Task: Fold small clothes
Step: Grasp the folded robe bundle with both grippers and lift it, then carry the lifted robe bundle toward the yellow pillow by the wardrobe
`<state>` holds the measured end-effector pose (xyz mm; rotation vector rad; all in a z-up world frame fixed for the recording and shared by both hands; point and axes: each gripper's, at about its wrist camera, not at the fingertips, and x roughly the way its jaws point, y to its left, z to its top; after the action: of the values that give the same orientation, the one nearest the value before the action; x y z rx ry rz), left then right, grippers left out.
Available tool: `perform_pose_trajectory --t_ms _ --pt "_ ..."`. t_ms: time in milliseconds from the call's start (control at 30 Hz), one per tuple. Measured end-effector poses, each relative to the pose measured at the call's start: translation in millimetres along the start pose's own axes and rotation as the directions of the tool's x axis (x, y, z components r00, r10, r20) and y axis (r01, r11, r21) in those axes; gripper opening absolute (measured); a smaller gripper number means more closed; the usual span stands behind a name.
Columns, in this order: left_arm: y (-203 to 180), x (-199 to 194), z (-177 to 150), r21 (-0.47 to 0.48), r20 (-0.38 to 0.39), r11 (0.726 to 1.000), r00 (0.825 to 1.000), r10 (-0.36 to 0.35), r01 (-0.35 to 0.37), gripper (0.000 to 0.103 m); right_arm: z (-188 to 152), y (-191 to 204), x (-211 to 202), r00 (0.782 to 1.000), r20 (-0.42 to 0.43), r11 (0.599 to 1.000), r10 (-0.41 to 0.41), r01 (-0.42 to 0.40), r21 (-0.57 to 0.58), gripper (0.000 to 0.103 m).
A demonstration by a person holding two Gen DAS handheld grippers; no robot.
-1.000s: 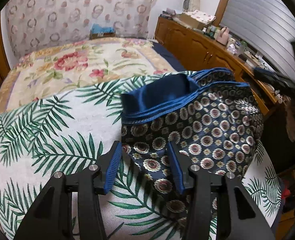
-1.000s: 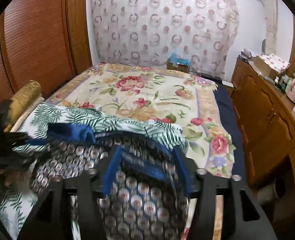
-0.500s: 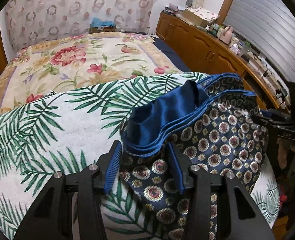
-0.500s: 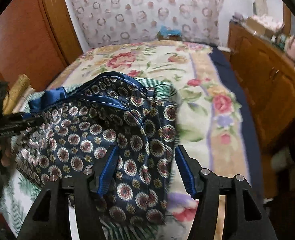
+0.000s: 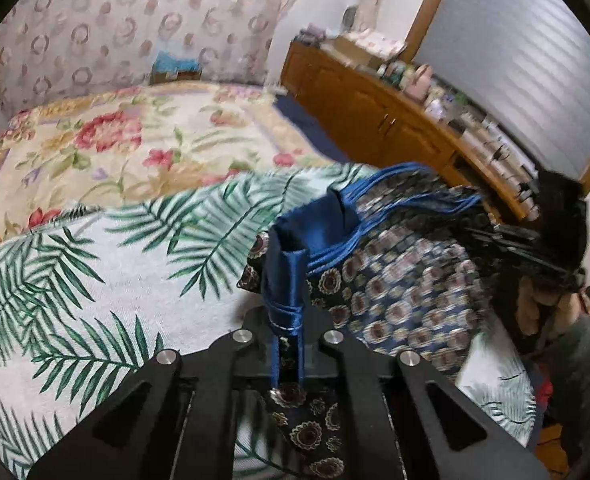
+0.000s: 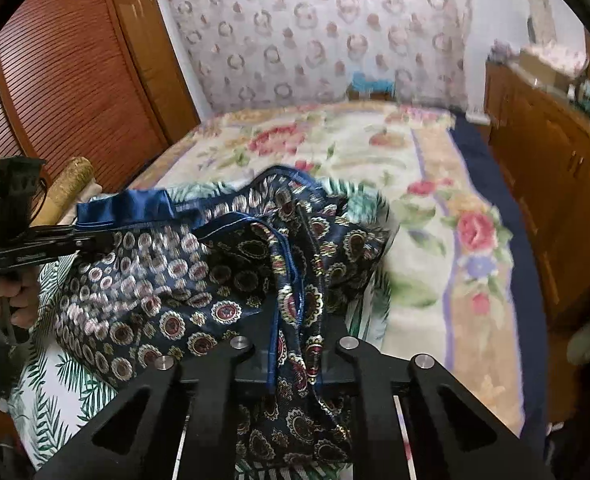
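At about nine o'clock in the left wrist view, the palm-print towel (image 5: 95, 280) is lying flat over the floral bedspread (image 5: 107, 140). At six o'clock the left gripper (image 5: 287, 320) is clamping its fingers together on the blue-trimmed edge of the shorts (image 5: 395, 280); half a second ago those fingers were standing apart around the cloth, so the pinch is brand new. The blue band is now bunching up into a vertical roll between the pads. At three o'clock the other tool is showing, dark and blurred, at the far edge of the garment.

In the right wrist view, the left hand (image 6: 11, 296) is appearing at nine o'clock, gripping its handle. At six o'clock the right gripper (image 6: 295, 328) is closing on a gathered fold of the patterned fabric, where a moment ago it was standing wide over flat cloth. The shorts are lying on the towel, crumpled at the centre and held at both ends.

With both edges now caught, the fold itself is probably starting: lifting and carrying one side over the other.

No containers are involved; the box (image 6: 369, 84) at twelve o'clock on the bed's far end is too blurred to tell its contents.
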<state>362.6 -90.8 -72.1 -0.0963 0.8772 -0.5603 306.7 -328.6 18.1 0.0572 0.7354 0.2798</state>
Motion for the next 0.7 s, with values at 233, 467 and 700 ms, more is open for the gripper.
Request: perform_pose_trajectory --t_ms 233,467,700 --pt "-18.8 -73.5 0.7 0.026 0.149 0.999 0.988 -0.049 0.046 0.006 7.6 34.8 -39.0 0.989 0.148 0.995 -0.014 0.028 -0.091 0.007" --pt "5.8 -169.3 -27.5 0.014 0.286 1.000 0.958 0.015 -0.020 0.006 33.9 114.1 -55.8 0.975 0.210 0.968 0.078 -0.023 -0.251 0.007" --pt "79.5 -258.9 -69.7 -0.109 0.361 0.980 0.912 0.196 -0.167 0.006 75.8 203.7 -4.6 0.951 0.201 0.918 0.234 -0.148 -0.368 0.007"
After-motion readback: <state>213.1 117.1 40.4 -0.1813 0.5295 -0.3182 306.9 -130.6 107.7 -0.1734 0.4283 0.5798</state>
